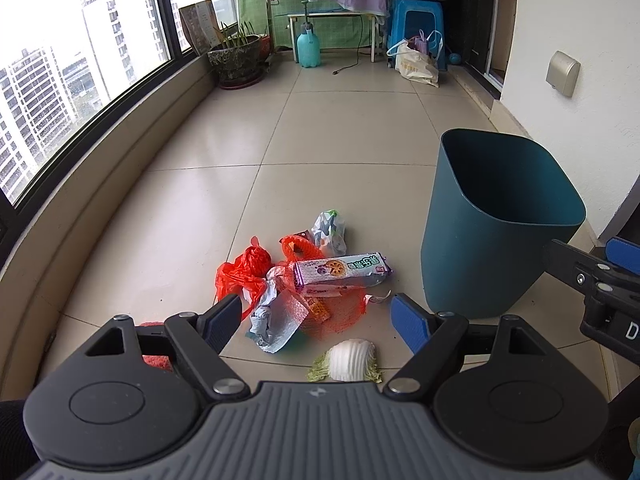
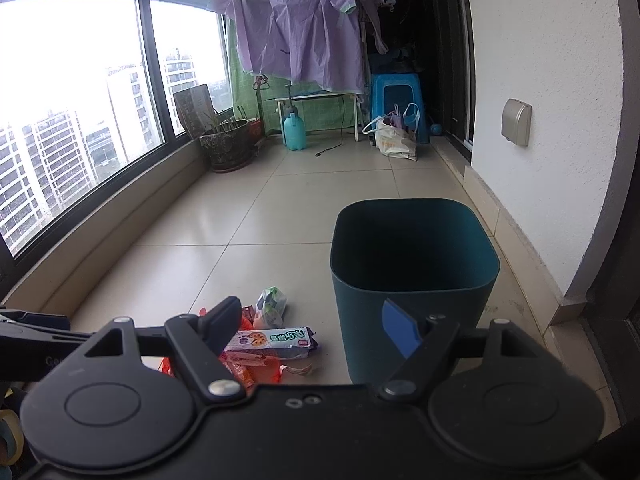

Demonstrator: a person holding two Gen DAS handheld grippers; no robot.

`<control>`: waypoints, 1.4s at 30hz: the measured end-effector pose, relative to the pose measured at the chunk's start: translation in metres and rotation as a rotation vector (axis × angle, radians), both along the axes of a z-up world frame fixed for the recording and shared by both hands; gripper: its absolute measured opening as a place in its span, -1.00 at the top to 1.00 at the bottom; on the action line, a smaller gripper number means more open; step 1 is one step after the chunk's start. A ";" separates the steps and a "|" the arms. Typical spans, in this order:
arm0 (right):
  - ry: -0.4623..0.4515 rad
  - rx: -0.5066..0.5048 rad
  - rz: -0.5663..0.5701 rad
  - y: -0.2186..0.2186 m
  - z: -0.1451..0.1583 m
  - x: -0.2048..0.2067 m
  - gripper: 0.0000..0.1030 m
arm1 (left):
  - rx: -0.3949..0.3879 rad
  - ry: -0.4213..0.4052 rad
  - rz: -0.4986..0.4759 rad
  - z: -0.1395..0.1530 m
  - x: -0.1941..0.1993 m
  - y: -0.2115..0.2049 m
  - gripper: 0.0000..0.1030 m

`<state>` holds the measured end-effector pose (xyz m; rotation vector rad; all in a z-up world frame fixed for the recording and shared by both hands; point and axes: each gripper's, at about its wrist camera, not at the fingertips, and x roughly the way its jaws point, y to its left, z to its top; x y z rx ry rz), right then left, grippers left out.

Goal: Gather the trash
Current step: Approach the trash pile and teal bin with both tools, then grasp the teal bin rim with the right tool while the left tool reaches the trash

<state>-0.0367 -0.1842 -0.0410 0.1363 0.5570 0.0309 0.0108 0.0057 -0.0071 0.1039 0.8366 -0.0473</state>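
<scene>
A pile of trash lies on the tiled floor: a biscuit packet (image 1: 342, 272), a red mesh net (image 1: 320, 312), a red plastic bag (image 1: 244, 270), a crumpled white wrapper (image 1: 330, 230), a grey-blue wrapper (image 1: 274, 326) and a cabbage piece (image 1: 352, 362). A dark teal bin (image 1: 496, 228) stands upright to the right of the pile. My left gripper (image 1: 316, 320) is open and empty, above the near side of the pile. My right gripper (image 2: 310, 326) is open and empty, above the floor between the biscuit packet (image 2: 272, 340) and the bin (image 2: 412, 280); it also shows in the left wrist view (image 1: 596, 280).
A window ledge (image 1: 120, 184) curves along the left. A white wall (image 1: 580, 40) with a socket box (image 1: 562, 74) runs along the right. At the far end stand a plant pot (image 1: 236, 58), a teal sprayer bottle (image 1: 308, 46), a white bag (image 1: 416, 62) and a blue stool (image 1: 416, 20).
</scene>
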 end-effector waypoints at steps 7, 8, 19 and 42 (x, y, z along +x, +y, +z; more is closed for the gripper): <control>0.007 0.003 0.006 -0.002 -0.001 0.000 -0.50 | -0.038 -0.054 -0.010 0.008 -0.004 0.003 -0.58; 0.013 0.009 0.008 -0.002 -0.001 0.001 -0.50 | -0.045 -0.061 -0.012 0.009 -0.005 0.004 -0.58; 0.019 0.035 0.073 0.004 0.000 0.002 -0.50 | -0.051 -0.082 -0.042 0.010 -0.007 0.001 -0.59; 0.192 -0.099 -0.112 -0.113 0.031 0.119 -0.50 | 0.029 0.100 0.112 0.007 0.128 0.044 -0.58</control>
